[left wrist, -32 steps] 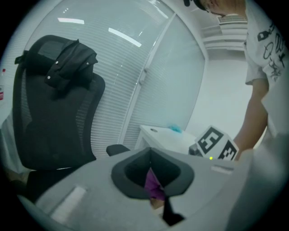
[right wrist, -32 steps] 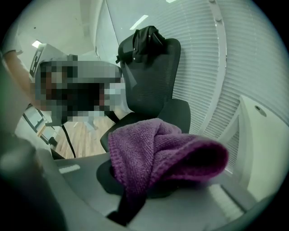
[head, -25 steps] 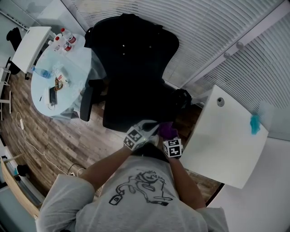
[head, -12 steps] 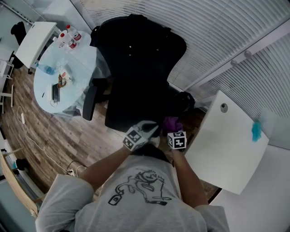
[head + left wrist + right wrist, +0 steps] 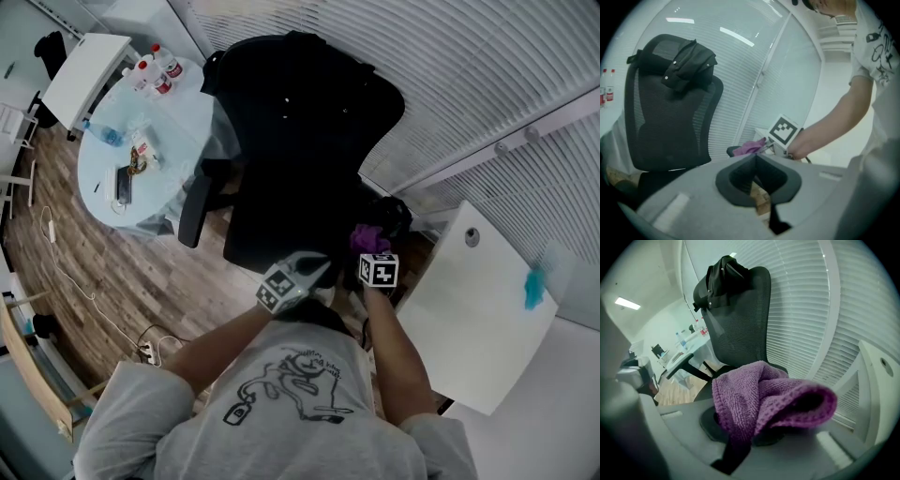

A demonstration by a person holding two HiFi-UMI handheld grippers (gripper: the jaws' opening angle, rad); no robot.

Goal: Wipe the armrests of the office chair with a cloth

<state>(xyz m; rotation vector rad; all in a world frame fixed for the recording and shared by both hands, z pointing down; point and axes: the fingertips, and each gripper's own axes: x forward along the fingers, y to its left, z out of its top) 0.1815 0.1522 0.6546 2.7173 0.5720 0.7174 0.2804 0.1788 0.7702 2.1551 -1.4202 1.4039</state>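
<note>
Round table (image 5: 103, 178): seen at the left edge of the head view, with bottles and small items on it; not part of the job.
Table-side armrest (image 5: 193, 214): seen bare and unobstructed, well apart from both grippers; judged not yet wiped.
Office chair (image 5: 300, 141): placed in the centre, facing the person; a dark jacket (image 5: 689, 61) is draped over the top of the backrest.
Left gripper (image 5: 314, 265): held low in front of the seat; its jaws are seen brought together with nothing between them.
Cloth (image 5: 764, 394): purple, bunched and folded over; it is clamped in the right gripper (image 5: 373, 255), whose jaws are closed on a lower fold.
Desk-side armrest (image 5: 733, 151): seen as a dark end just beside the cloth; whether contact is made cannot be told.
White desk (image 5: 469, 319): stood just right of the chair, so little room is left on that side.
Step in hand: the cloth is judged to be at the desk-side armrest, with wiping about to begin.
How it is done well: the loose bulk of the cloth should be pressed flat on the pad, not the jaw tips; long strokes along the armrest are advised; the chair may be steadied by the free gripper, since swivelling is likely; the desk edge should be avoided.
</note>
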